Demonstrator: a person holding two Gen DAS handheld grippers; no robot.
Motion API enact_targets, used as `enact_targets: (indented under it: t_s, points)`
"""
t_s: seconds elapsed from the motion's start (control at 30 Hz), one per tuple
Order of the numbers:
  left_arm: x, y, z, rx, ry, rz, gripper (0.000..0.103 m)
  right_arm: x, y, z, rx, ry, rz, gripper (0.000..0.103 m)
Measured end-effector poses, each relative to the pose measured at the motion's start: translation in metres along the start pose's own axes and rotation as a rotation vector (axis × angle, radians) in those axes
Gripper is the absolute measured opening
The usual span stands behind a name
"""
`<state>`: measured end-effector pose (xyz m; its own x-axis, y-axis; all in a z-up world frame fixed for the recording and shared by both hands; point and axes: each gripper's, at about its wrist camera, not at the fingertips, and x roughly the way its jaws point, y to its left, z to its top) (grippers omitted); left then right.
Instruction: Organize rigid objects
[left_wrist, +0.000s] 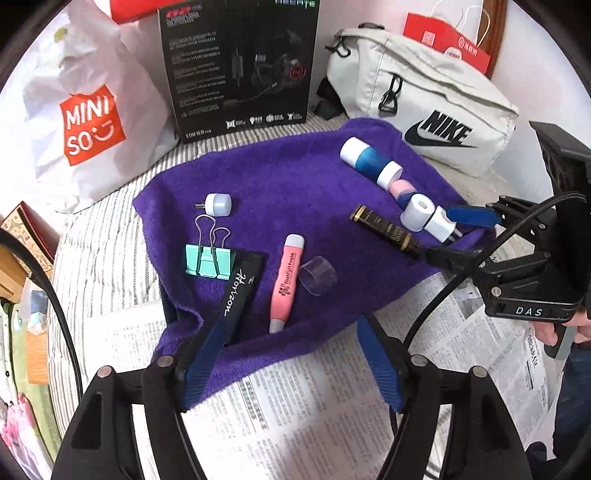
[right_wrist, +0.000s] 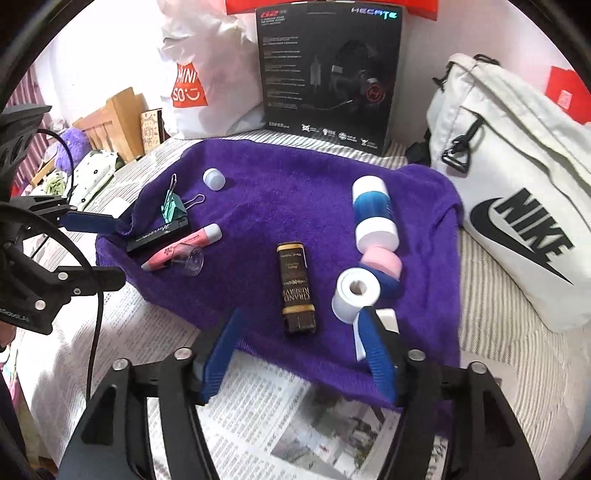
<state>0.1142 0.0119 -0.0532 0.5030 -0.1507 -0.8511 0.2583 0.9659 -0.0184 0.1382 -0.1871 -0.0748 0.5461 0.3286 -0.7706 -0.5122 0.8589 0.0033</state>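
A purple towel (left_wrist: 288, 177) (right_wrist: 295, 192) carries the objects. On its left lie a green binder clip (left_wrist: 207, 260) (right_wrist: 171, 210), a black "Horizon" case (left_wrist: 240, 284) (right_wrist: 157, 234), a pink flashlight pen (left_wrist: 286, 282) (right_wrist: 184, 245), a clear cap (left_wrist: 319, 275) (right_wrist: 190, 260) and a small white plug light (left_wrist: 218, 203) (right_wrist: 214, 179). On its right lie a blue-white cylinder (left_wrist: 371, 160) (right_wrist: 373, 214), a pink roll (left_wrist: 402, 188) (right_wrist: 382, 262), a white roll (left_wrist: 417, 212) (right_wrist: 354, 293) and a dark gold-trimmed lighter (left_wrist: 384, 230) (right_wrist: 297, 288). My left gripper (left_wrist: 295, 332) is open at the towel's near edge, one finger against the black case. My right gripper (right_wrist: 299, 325) is open around the lighter's near end.
A black headset box (left_wrist: 240, 62) (right_wrist: 328, 70), a white Miniso bag (left_wrist: 81, 110) (right_wrist: 199, 85) and a white Nike bag (left_wrist: 424, 99) (right_wrist: 517, 192) stand behind the towel. Newspaper (left_wrist: 295, 417) (right_wrist: 295, 424) covers the striped bedding in front. Wooden items (right_wrist: 110, 122) sit at the left.
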Motion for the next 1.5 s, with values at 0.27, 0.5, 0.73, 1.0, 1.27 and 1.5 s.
enact_targets:
  t_s: [0.27, 0.5, 0.73, 1.0, 1.27, 1.5]
  points:
    - [-0.023, -0.015, -0.019, -0.05, -0.073, 0.039, 0.091, -0.032, -0.001, -0.015, 0.061, -0.017, -0.039, 0.092]
    - [-0.036, -0.022, -0.034, -0.139, -0.089, 0.053, 0.096, -0.051, -0.006, -0.03, 0.14, 0.004, -0.062, 0.101]
    - [-0.045, -0.03, -0.046, -0.19, -0.071, 0.084, 0.096, -0.066, -0.011, -0.047, 0.219, 0.028, -0.115, 0.103]
    - [-0.06, -0.046, -0.053, -0.192, -0.086, 0.086, 0.096, -0.089, -0.002, -0.061, 0.278, 0.011, -0.098, 0.103]
    - [-0.072, -0.058, -0.058, -0.194, -0.096, 0.098, 0.096, -0.108, 0.005, -0.067, 0.294, -0.005, -0.107, 0.103]
    - [-0.077, -0.063, -0.06, -0.197, -0.094, 0.097, 0.096, -0.117, 0.003, -0.072, 0.31, -0.002, -0.13, 0.103]
